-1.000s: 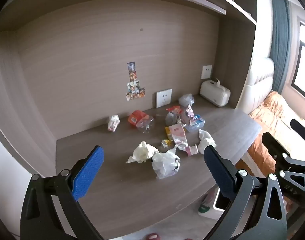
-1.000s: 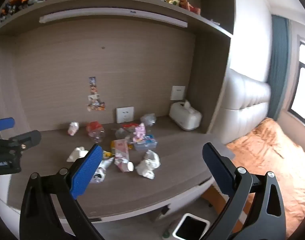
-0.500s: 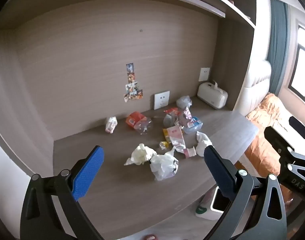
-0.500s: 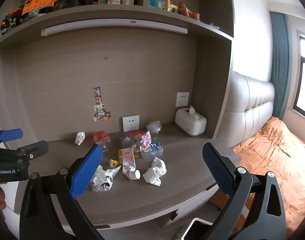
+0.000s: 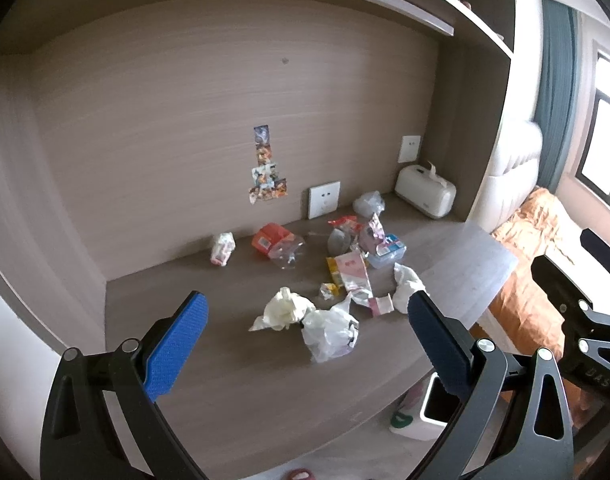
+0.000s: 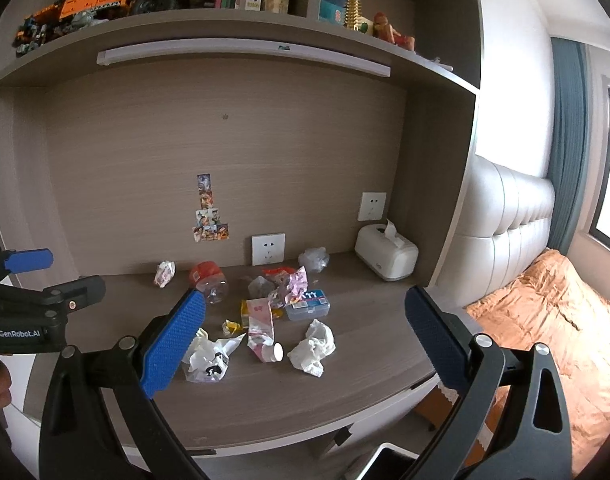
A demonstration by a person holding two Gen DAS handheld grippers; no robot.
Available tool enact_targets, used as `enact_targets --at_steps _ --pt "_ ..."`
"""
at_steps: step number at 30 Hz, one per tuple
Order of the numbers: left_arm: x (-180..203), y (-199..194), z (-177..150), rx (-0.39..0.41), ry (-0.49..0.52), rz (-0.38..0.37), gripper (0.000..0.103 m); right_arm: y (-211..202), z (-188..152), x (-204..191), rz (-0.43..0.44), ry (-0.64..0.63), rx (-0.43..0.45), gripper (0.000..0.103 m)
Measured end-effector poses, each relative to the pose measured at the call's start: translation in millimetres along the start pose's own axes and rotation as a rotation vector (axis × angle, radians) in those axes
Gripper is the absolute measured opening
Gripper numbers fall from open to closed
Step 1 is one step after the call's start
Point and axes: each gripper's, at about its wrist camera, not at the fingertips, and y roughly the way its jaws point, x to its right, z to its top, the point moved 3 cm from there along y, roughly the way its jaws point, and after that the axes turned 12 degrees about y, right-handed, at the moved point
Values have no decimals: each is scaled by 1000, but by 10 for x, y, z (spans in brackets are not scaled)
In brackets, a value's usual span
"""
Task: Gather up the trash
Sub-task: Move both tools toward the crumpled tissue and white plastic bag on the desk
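Both tools hang in the air on the near side of a wooden desk [image 6: 345, 396], and neither touches anything. The left gripper [image 5: 305, 344] has its blue-padded fingers spread wide with nothing between them. The right gripper [image 6: 305, 340] is spread just as wide and is also empty.

The trash lies scattered across the middle of the desk. Nearest the front edge sits a crumpled plastic bag [image 5: 331, 332], and a wad of tissue [image 5: 283, 310] touches it on the left. A second crumpled tissue [image 6: 313, 350] lies further right. Between them lies a pink carton [image 6: 261, 326], flattened, with its white cap pointing to the near edge. A small yellow wrapper [image 6: 232, 326] sits just left of the carton. Beyond the carton is a small blue box [image 6: 308, 304], and crumpled pink and red wrappers [image 6: 291, 286] are heaped behind it. A squashed clear bottle with a red label [image 6: 209, 280] lies to the far left of the heap, and a small wrapped packet [image 6: 165, 273] lies further left, near the back panel. A ball of clear plastic [image 6: 315, 258] rests by the wall socket [image 6: 268, 249].

A white tissue box [image 6: 385, 252] stands in the far right corner of the desk. Below the front edge, on the floor, stands a white bin [image 5: 429, 408], open at the top. An orange bedspread [image 6: 545, 328] fills the right side.
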Motion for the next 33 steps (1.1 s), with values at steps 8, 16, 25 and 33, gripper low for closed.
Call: enact_targets --at_steps 8,16,25,33 --pt "31 16 -23 -1 4 -8 98 8 6 23 21 21 12 100" --pt "39 94 -11 0 17 3 98 40 5 63 83 42 30 100" --pt "41 96 -8 -2 15 1 98 68 -23 26 22 -9 42 100" --pt "-7 120 -21 -2 7 0 98 136 -28 15 59 11 21 100"
